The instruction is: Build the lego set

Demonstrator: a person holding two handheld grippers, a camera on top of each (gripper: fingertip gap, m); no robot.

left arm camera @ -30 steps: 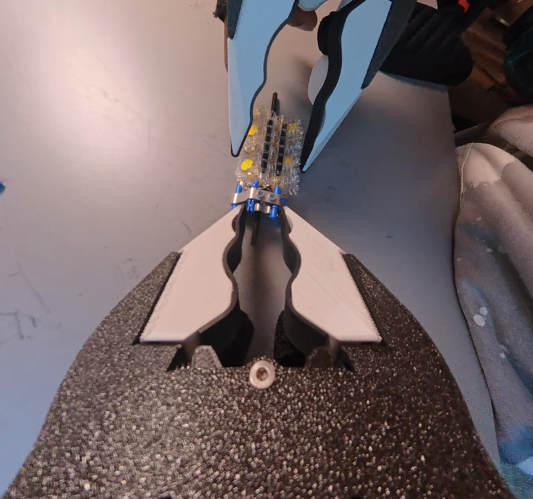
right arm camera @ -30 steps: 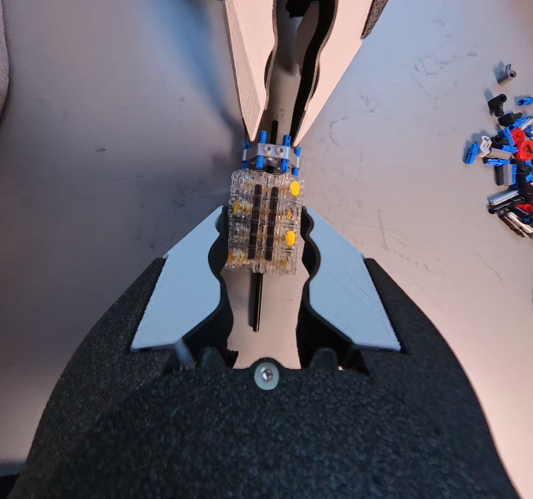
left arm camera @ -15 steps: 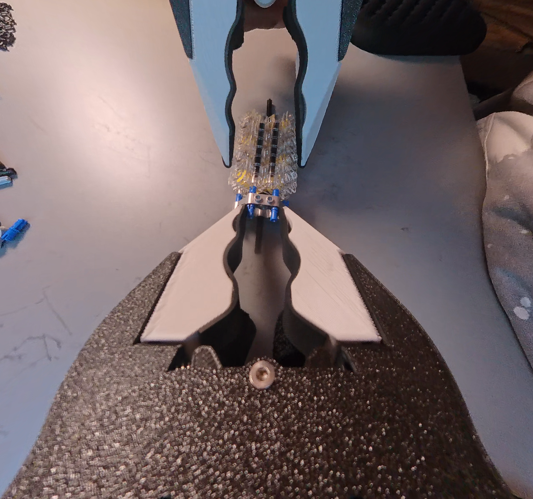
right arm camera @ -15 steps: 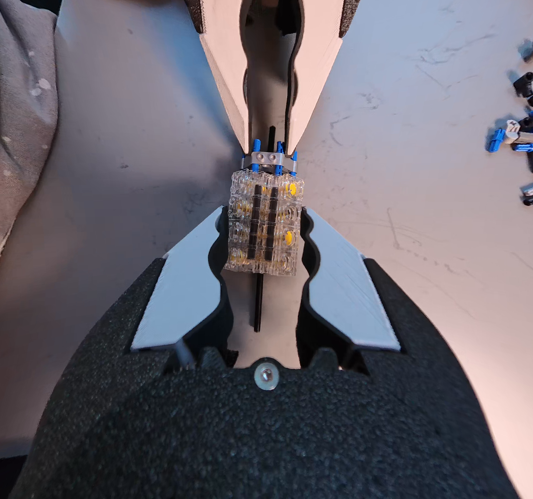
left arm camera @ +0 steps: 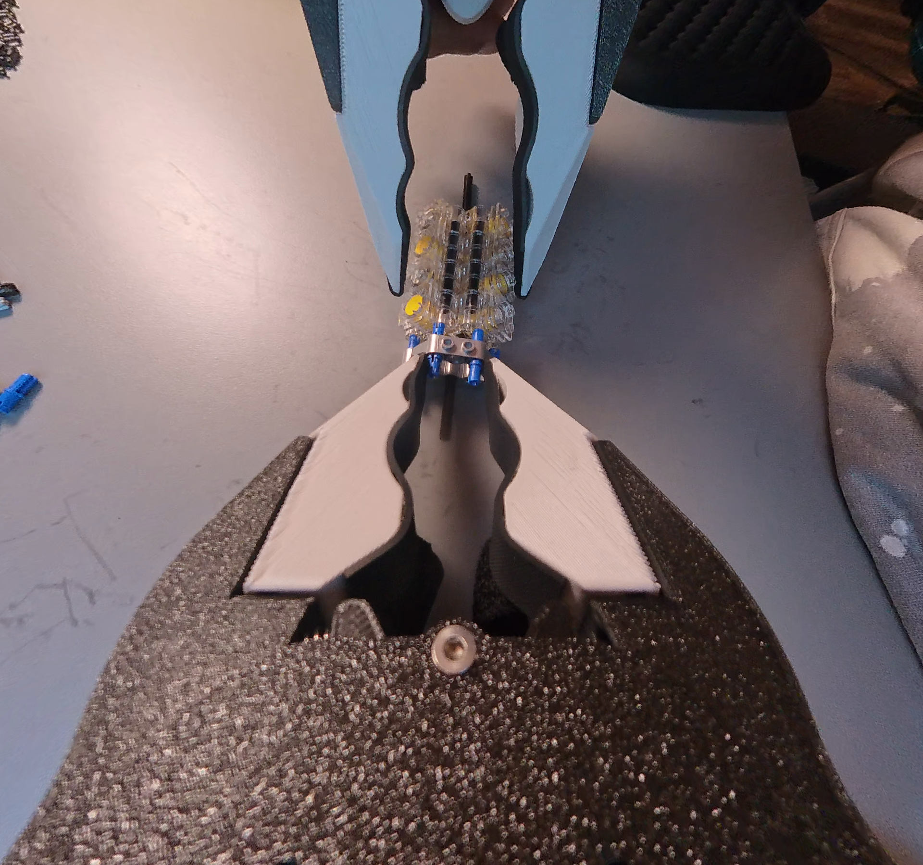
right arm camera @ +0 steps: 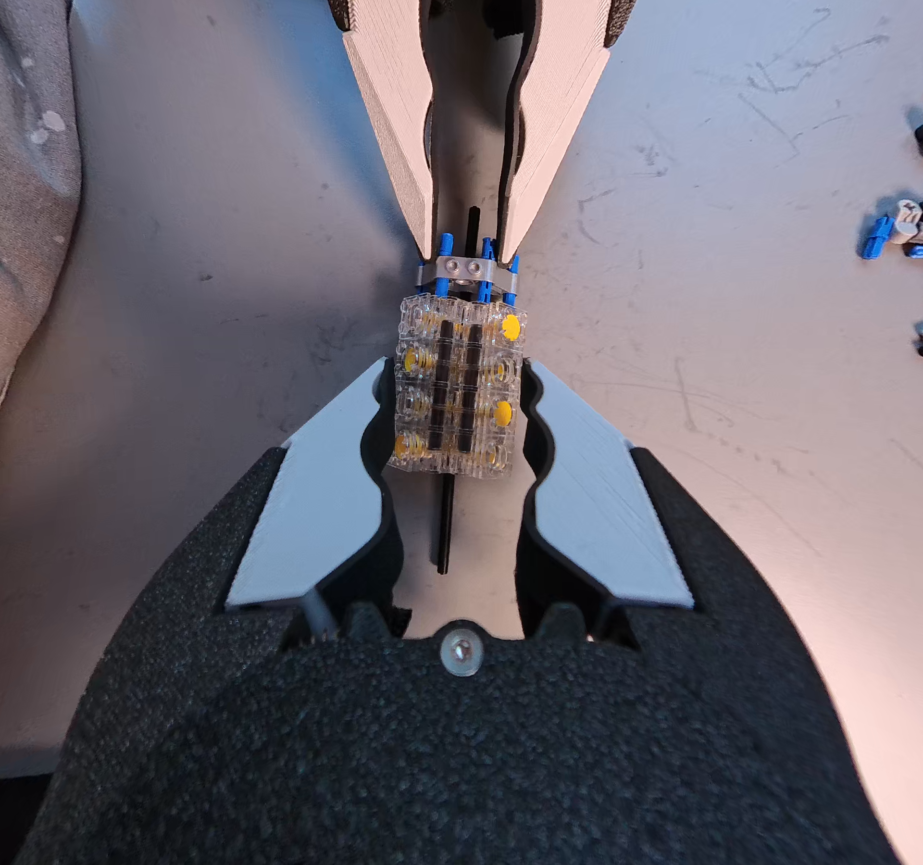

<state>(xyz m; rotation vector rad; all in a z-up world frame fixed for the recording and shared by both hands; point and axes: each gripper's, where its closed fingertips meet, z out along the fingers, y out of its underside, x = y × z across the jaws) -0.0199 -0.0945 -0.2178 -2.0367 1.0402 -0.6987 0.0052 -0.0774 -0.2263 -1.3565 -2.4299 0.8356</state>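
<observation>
A clear block assembly (left arm camera: 459,276) with yellow pins and two black rods inside has a grey beam with blue pins (left arm camera: 457,349) at one end and a thin black axle (right arm camera: 444,526) through it. My left gripper (left arm camera: 455,371) is shut on the grey beam (right arm camera: 462,269). My right gripper (right arm camera: 457,366) is shut on the sides of the clear block (right arm camera: 459,391). The two grippers face each other tip to tip: the right gripper (left arm camera: 458,291) comes in from the top of the left wrist view, and the left gripper (right arm camera: 467,256) from the top of the right wrist view. The assembly appears held just above the grey table (left arm camera: 175,191).
Loose small blue, grey and black parts lie on the table, at the left edge of the left wrist view (left arm camera: 20,391) and the right edge of the right wrist view (right arm camera: 879,244). A grey spotted cloth (left arm camera: 874,391) (right arm camera: 35,166) lies at the table's side. A black chair (left arm camera: 724,51) stands beyond the far edge. The grippers' ends are close to 4 cm from one another.
Both grippers kept their hold and swung together over the table. The loose parts slid toward the right edge of the right view, and the cloth came in at its left.
</observation>
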